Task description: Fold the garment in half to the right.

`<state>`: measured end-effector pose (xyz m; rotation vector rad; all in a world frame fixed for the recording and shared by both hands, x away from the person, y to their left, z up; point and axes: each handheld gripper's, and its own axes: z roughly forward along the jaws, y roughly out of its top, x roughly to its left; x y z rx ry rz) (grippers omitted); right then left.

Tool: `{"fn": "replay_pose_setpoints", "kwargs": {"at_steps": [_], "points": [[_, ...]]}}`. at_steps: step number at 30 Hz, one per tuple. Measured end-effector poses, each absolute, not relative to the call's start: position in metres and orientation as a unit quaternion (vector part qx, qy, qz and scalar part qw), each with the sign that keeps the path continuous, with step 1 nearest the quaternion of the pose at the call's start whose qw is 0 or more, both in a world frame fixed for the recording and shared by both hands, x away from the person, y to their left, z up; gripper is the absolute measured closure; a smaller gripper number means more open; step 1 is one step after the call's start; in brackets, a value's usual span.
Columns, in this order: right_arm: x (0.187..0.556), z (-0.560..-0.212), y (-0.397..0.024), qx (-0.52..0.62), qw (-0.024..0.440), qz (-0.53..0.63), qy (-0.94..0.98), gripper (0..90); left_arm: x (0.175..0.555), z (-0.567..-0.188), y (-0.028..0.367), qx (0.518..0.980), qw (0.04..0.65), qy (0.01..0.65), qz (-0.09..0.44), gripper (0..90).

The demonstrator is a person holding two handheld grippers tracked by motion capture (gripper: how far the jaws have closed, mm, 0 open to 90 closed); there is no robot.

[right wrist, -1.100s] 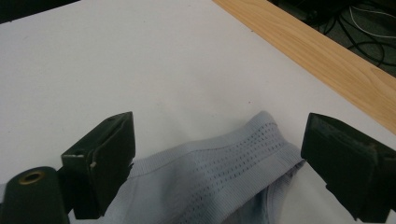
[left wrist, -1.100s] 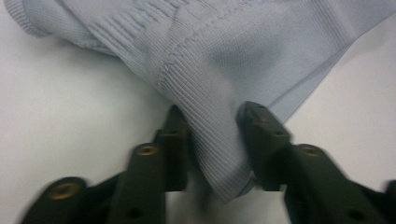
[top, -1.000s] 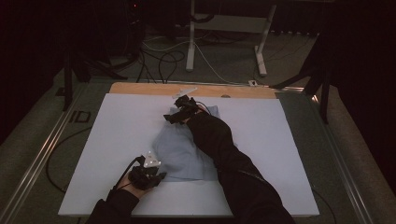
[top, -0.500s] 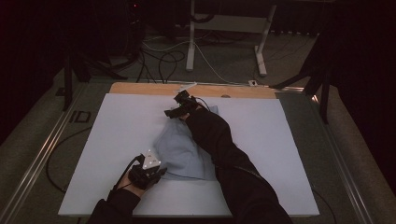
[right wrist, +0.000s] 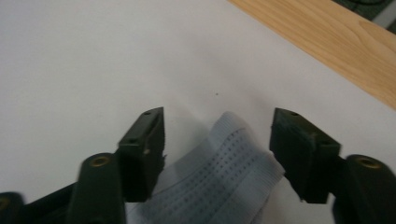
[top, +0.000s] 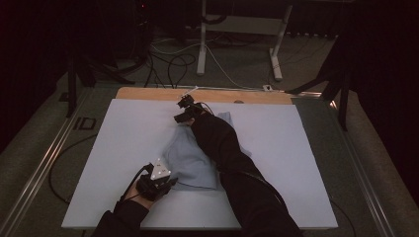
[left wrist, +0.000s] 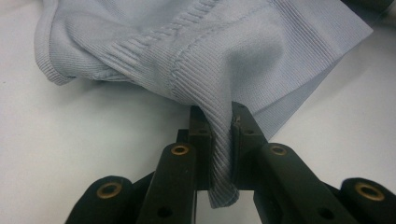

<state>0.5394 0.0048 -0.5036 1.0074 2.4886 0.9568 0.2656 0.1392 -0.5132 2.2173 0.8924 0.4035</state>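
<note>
Left gripper is clamped tight on a ribbed fold of the pale blue garment mid-mat. Right gripper, jaws just closing, straddles a strap end, pads apart; bare white mat around.

Left gripper clamped (near edge); right gripper closing, arm outstretched.

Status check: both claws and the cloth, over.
Left claw shut on cloth hem. Right claw open, just been closing, cloth corner between its jaws, not pinched yet. Nothing in the way on the mat.
</note>
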Motion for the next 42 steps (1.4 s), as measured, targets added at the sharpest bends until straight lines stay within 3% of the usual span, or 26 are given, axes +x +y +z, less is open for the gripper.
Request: {"fn": "replay_pose_setpoints", "kwargs": {"at_steps": [15, 21, 22, 23, 24, 26, 42], "points": [[0.543, -0.519, 0.017, 0.329, 0.157, 0.280, 0.888, 52.7, 0.265, -0.512, 0.138, 0.858, 0.352, 0.341, 0.156, 83.2], [0.540, -0.518, 0.020, 0.307, 0.158, 0.271, 0.899, 64.5, 0.265, -0.512, 0.137, 0.859, 0.352, 0.339, 0.154, 83.2], [0.539, -0.517, 0.021, 0.303, 0.160, 0.263, 0.902, 71.3, 0.265, -0.512, 0.137, 0.859, 0.352, 0.339, 0.154, 83.2], [0.539, -0.517, 0.021, 0.303, 0.160, 0.263, 0.902, 71.3, 0.264, -0.513, 0.137, 0.859, 0.351, 0.339, 0.155, 83.2], [0.538, -0.516, 0.023, 0.295, 0.168, 0.257, 0.905, 78.9, 0.265, -0.513, 0.137, 0.859, 0.351, 0.339, 0.155, 83.3], [0.538, -0.515, 0.023, 0.299, 0.164, 0.259, 0.904, 82.9, 0.265, -0.513, 0.138, 0.858, 0.352, 0.341, 0.154, 83.3], [0.534, -0.504, 0.018, 0.286, 0.157, 0.279, 0.903, 84.6, 0.261, -0.509, 0.137, 0.860, 0.365, 0.320, 0.156, 83.8]]}}
